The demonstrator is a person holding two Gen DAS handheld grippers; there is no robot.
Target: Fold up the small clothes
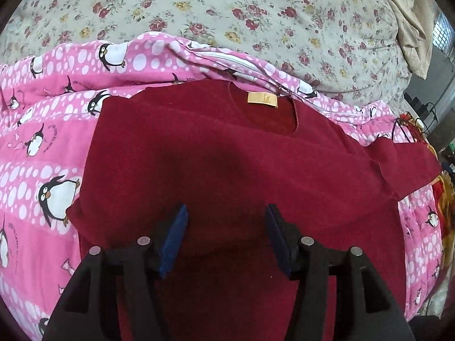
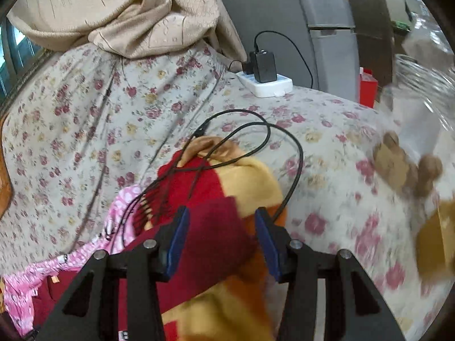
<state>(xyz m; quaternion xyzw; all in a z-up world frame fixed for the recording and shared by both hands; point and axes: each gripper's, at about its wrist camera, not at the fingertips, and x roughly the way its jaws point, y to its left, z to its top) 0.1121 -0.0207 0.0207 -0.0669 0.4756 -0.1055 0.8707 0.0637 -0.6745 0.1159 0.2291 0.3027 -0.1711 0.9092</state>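
Observation:
A dark red top (image 1: 216,147) lies flat on a pink penguin quilt (image 1: 42,142), its neck hole and yellow label (image 1: 262,98) at the far side. One sleeve (image 1: 403,164) stretches out to the right. My left gripper (image 1: 226,236) hovers open over the lower part of the top, with nothing pinched between its blue pads (image 1: 173,241). In the right wrist view the sleeve end (image 2: 216,227) lies on a red, yellow and orange blanket (image 2: 247,182). My right gripper (image 2: 223,238) stands open astride the sleeve end, its pads apart from the cloth.
A floral bedsheet (image 1: 256,14) covers the bed beyond the quilt. A black cable (image 2: 295,156) loops over the blanket from a power strip with a charger (image 2: 267,85). Beige cloth (image 2: 128,14) is heaped at the back. A blurred brown soft toy (image 2: 403,170) lies to the right.

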